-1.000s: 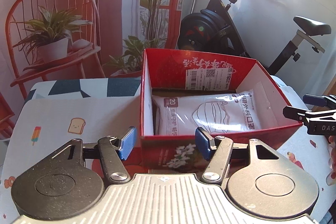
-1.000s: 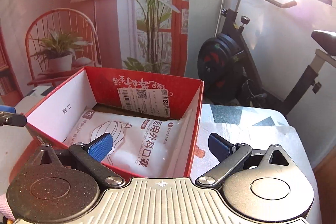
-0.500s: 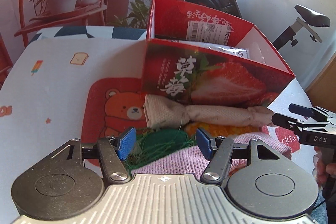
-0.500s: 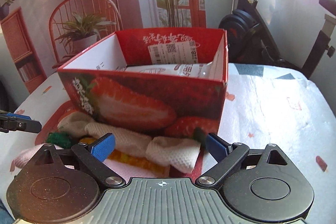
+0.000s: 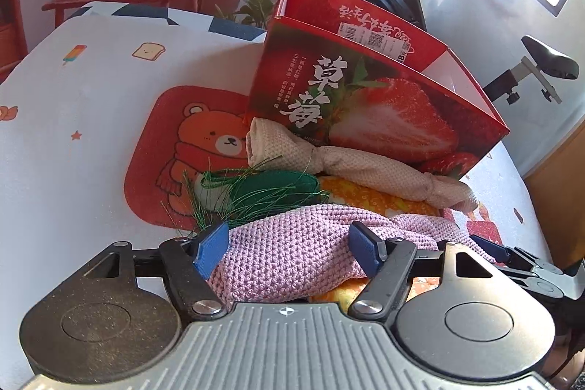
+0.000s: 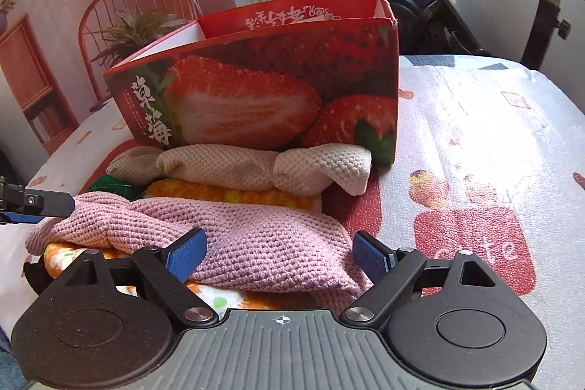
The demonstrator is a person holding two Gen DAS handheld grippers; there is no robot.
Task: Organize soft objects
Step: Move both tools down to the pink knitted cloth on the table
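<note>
Only your left view shows the green tasselled pouch (image 5: 270, 187) clearly. The pink knitted cloth (image 6: 234, 236) lies on the tabletop (image 6: 475, 119) before the strawberry box (image 6: 263, 97), between both unclenched hand-held grippers: left hand-held gripper (image 5: 289, 249) widening, right hand-held gripper (image 6: 279, 256) narrowing.

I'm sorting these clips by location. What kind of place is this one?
Probably a room in a home: an exercise bike by the wall, a cartoon-print tablecloth and a strawberry box beside knitted cloths.
</note>
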